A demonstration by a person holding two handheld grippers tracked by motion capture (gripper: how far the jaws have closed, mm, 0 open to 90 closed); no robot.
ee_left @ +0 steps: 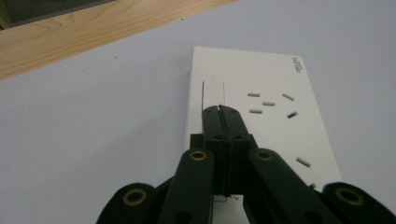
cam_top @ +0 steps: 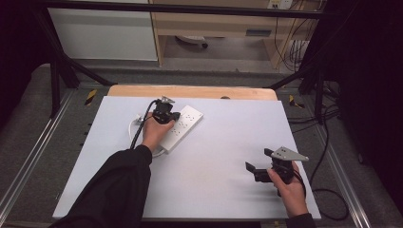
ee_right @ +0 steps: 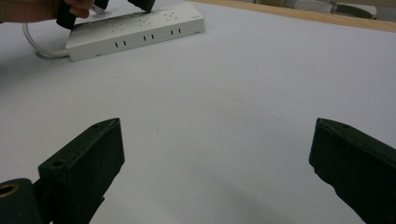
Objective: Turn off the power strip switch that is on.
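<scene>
Fingers of the left gripper [cam_top: 175, 115] sit pressed together over the power strip [cam_top: 183, 127] in the high view, holding nothing between them, tips down on its top face. The strip lies on the pale surface [cam_top: 218, 156] near the far edge, its long axis running diagonally from the near left to the far right, with the white cord [cam_top: 133, 127] looping off its near-left end. The right gripper [cam_top: 256, 164] rests well apart from the strip, toward the near right corner, fingers spread wide and empty.

From the left gripper view, the closed tips [ee_left: 221, 111] meet at the near end of the rocker switch [ee_left: 213, 91], which sits beside the socket holes [ee_left: 271, 103] on the strip [ee_left: 261, 74]. The step in hand looks like pressing that switch; the next move probably calls for a short, firm push downward without sliding the strip.

From the right gripper view, the two fingers [ee_right: 88, 158] stand far apart with only bare surface [ee_right: 224, 116] between them. The strip [ee_right: 135, 32] lies far ahead, its side slots facing this camera and its cord end pointing left.
</scene>
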